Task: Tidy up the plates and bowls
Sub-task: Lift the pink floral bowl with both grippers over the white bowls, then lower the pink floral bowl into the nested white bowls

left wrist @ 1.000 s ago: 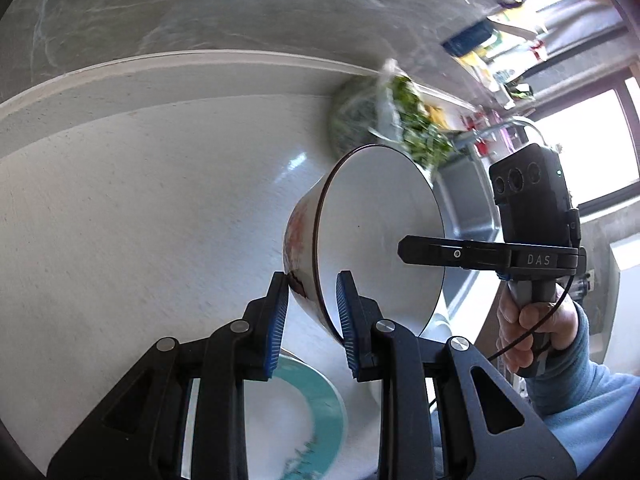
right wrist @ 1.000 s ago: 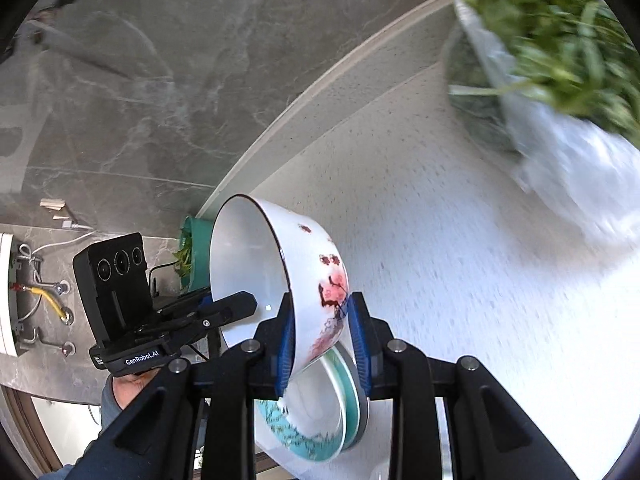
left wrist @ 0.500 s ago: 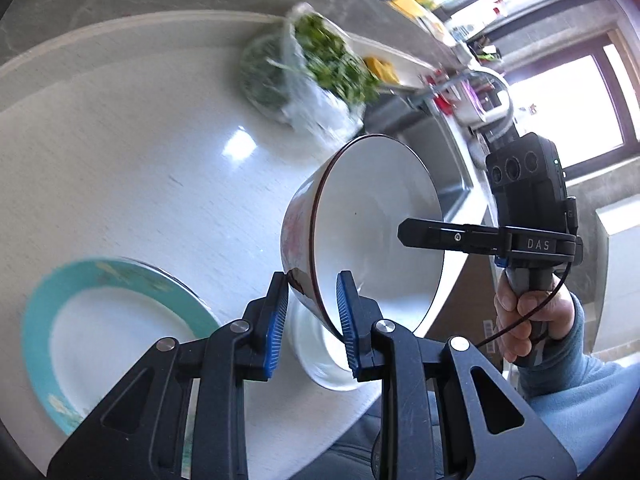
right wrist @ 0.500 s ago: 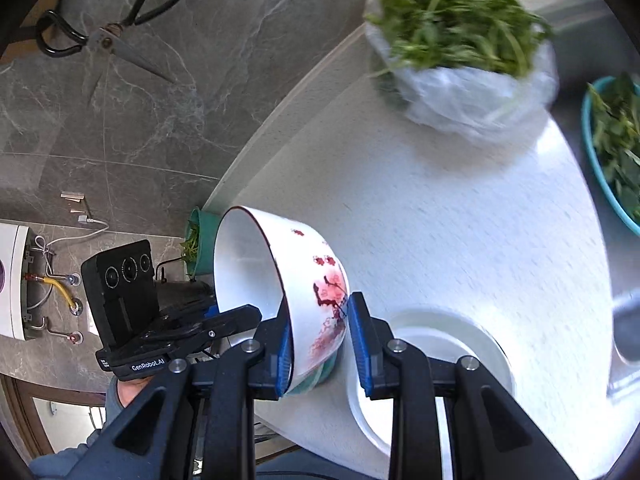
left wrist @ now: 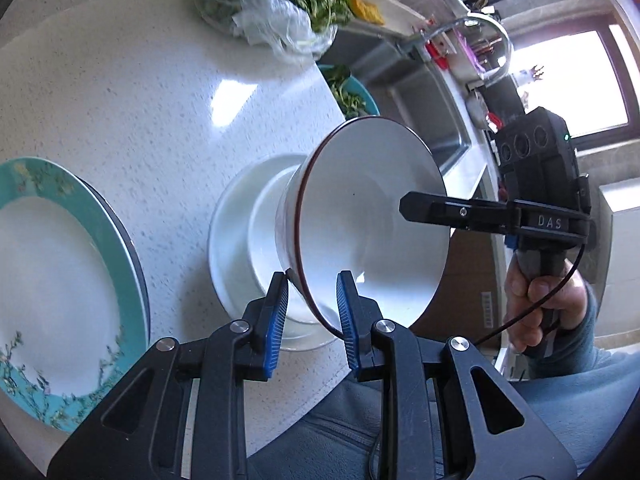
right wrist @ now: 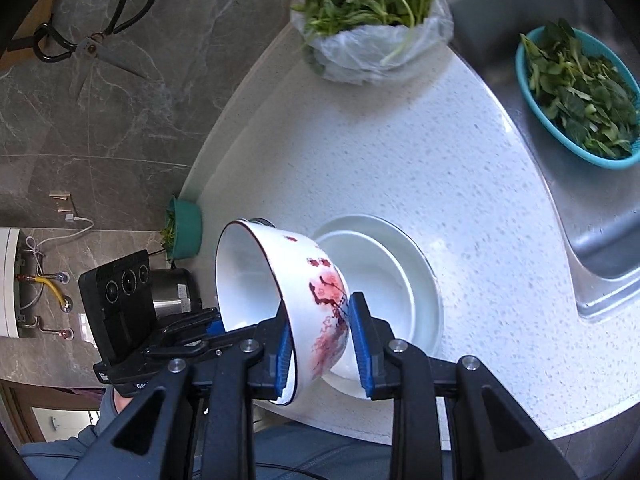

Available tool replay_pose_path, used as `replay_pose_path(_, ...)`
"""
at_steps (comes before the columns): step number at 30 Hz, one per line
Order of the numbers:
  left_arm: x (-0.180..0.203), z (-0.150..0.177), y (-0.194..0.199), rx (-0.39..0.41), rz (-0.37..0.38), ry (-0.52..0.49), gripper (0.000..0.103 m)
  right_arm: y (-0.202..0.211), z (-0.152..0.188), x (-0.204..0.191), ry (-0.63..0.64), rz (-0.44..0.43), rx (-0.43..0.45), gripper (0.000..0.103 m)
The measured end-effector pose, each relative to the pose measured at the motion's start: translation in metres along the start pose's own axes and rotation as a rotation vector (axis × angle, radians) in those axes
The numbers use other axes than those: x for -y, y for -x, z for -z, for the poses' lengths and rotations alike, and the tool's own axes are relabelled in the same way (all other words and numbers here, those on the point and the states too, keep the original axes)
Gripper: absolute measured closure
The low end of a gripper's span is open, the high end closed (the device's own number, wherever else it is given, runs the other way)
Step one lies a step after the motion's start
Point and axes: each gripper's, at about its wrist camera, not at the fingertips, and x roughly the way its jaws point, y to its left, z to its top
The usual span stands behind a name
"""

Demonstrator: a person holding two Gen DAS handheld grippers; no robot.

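A white bowl with red flower print point(left wrist: 372, 224) point(right wrist: 320, 292) is held tilted on its side between both grippers. My left gripper point(left wrist: 312, 308) is shut on its near rim. My right gripper point(right wrist: 320, 340) is shut on the opposite rim, and shows in the left wrist view point(left wrist: 420, 206). The bowl hangs just above a white bowl set on a white plate point(left wrist: 236, 232) point(right wrist: 420, 276) near the counter's front edge. A teal-rimmed plate point(left wrist: 60, 280) lies on the counter to the left.
A plastic bag of greens point(right wrist: 372, 20) sits at the back of the white counter point(right wrist: 400, 160). A steel sink point(right wrist: 600, 208) on the right holds a teal basket of greens point(right wrist: 580, 96). A teal pot point(right wrist: 184, 232) and scissors point(right wrist: 92, 44) are by the wall.
Both grippers carried the flowered bowl from over the teal plate to the right, toward the sink. It now hangs over the white bowl and plate.
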Motion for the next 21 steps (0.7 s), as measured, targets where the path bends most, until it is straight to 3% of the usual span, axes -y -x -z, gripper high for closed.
replay_pose_path(11,0.007,0.014,-0.029,-0.033,-0.058,-0.005,0.08,-0.007,0.009,0.02,-0.015,0.03,-0.026,0.073)
replay_pose_path(21,0.009,0.008,-0.038,-0.027,-0.091,-0.009,0.08,-0.014,0.011,0.025,-0.003,0.064,-0.025,0.075)
